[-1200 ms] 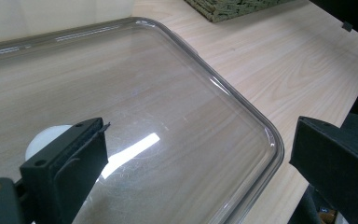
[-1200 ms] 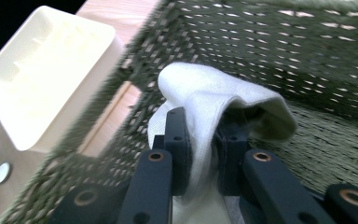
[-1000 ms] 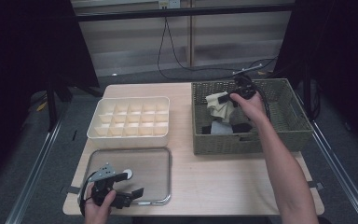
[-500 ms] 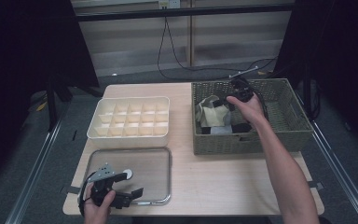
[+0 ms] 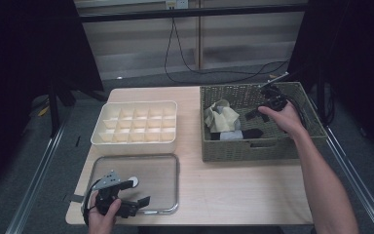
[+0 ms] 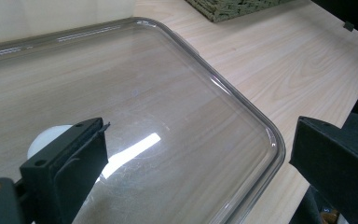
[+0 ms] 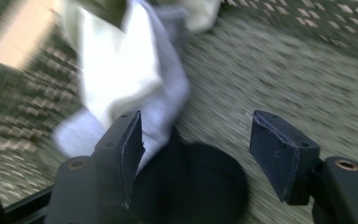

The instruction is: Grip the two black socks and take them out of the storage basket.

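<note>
My left gripper [image 5: 139, 191] rests open over the near edge of a clear, shallow tray [image 5: 168, 165]. In the left gripper view its jaws stand wide apart above the tray's rim [image 6: 242, 105], and a small white round thing [image 6: 51, 135] shows behind one jaw. My right gripper [image 5: 254, 115] is inside the woven basket [image 5: 253, 151], open. In the right gripper view it [image 7: 196, 144] hovers over a black round thing [image 7: 191, 186], beside a white and pale-blue cloth [image 7: 121, 79]. A crumpled cream cloth [image 5: 221, 117] lies in the basket's left part.
A cream box with many compartments [image 5: 136, 124] stands behind the tray, all of them bare. The wooden tabletop [image 5: 233, 190] runs open between the tray and the basket. Black cables hang over the floor behind the table.
The cream cloth has dropped from beside the right gripper to the basket's left part. The right gripper has shifted a little right and nearer. The left gripper has stayed put.
</note>
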The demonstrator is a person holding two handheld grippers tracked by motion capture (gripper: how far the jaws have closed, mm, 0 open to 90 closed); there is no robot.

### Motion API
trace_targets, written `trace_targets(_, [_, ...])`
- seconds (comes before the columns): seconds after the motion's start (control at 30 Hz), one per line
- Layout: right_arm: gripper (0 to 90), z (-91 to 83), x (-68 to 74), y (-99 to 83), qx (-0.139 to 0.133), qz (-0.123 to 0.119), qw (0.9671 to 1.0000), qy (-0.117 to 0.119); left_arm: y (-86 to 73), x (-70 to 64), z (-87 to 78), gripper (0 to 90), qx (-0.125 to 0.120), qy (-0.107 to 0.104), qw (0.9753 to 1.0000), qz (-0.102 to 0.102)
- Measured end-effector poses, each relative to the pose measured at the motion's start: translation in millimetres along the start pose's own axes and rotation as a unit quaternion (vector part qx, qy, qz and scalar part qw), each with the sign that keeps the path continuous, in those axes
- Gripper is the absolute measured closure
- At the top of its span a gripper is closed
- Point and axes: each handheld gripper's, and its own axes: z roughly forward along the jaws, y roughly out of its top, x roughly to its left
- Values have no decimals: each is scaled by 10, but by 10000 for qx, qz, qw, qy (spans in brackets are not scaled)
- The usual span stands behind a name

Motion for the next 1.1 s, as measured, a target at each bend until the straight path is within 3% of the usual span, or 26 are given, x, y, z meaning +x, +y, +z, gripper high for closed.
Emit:
trace_targets(0.2, [304,114,-63,-73,419,21,9991,-12,2,-4,4,36,7,7,10000,17])
trace_targets(0.27, [280,168,-71,-81,551,21,9983,-168,1,-2,2,36,5,-4,10000,9])
trace_targets(0.37, [276,212,-74,-78,694,-49,9976,64,-3,3,-1,36,12,6,10000,0])
trace_targets(0.5, [269,293,-70,-71,1083,-109,9939,202,-4,6,-7,36,17,31,10000,-11])
trace_targets(0.67, [286,423,-42,-86,1440,-202,9893,141,-6,4,-6,36,7,14,10000,-15])
trace_targets(0.87, [449,542,3,-110,1870,-359,9815,179,-7,4,-4,36,27,26,10000,-13])
trace_targets(0.97, [628,531,21,-111,1807,-423,9824,223,-7,7,-2,36,19,20,10000,-11])
trace_targets(1.1, [767,512,28,-103,1750,-468,9832,206,-7,3,-1,36,25,6,10000,-5])
